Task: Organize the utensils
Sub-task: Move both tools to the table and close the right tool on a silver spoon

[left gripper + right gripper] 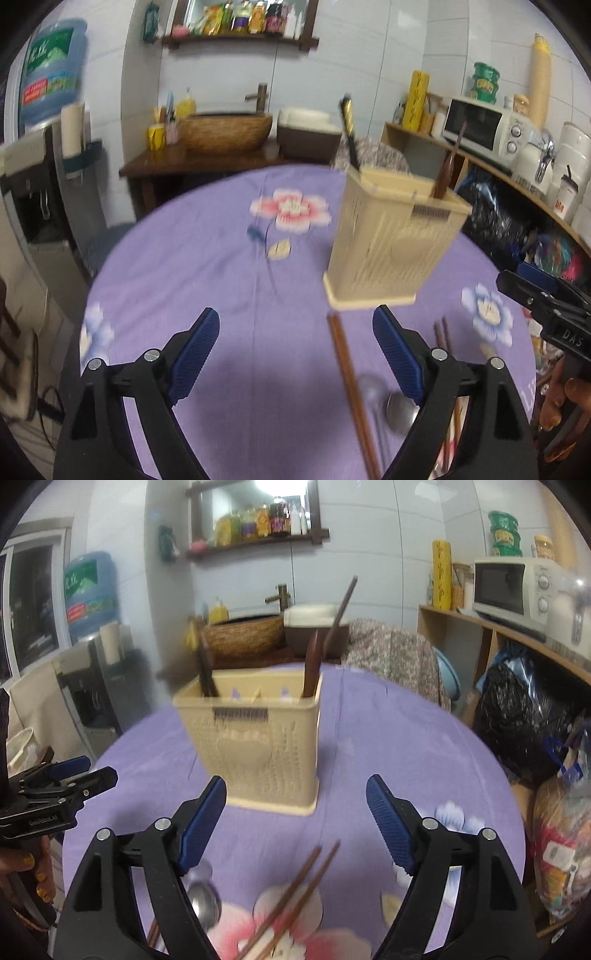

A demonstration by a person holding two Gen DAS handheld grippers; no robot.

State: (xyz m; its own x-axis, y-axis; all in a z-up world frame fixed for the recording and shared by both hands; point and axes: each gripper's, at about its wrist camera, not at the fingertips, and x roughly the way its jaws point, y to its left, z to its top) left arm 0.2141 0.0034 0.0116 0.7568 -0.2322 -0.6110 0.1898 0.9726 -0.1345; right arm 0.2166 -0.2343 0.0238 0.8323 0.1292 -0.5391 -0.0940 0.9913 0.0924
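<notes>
From the left wrist camera, the left claw (295, 350) is spread wide and holds nothing; its two blue pads (195, 350) hang above the worktop (184, 258), which has a purple cloth with flowers. A beige holder (391, 240) stands on the cloth ahead of the claw, a little to the right. A dark utensil with a gold handle (349, 129) stands in its far left corner, and a brown utensil (448, 166) stands in its right side. A pair of brown chopsticks (351, 391) lies on the cloth, from just in front of the holder toward the camera. A metal spoon (400, 406) lies to the right of them, partly hidden by the right pad. More chopsticks (441, 332) lie further right. The right claw (517, 284) shows at the right edge.

From the right wrist camera, the right claw (295, 823) is also spread wide and empty above the same worktop (406, 738). The holder (258, 734) stands just ahead, between the pads (388, 819). Dark sticks (207, 668) stand in its left part, and brown utensils (314, 661) lean in its right part. Two chopsticks (295, 890) lie crossed on the cloth below the claw. The spoon (205, 901) lies beside the left pad. The left claw (88, 771) shows at the left edge, its tips close together from this angle.
</notes>
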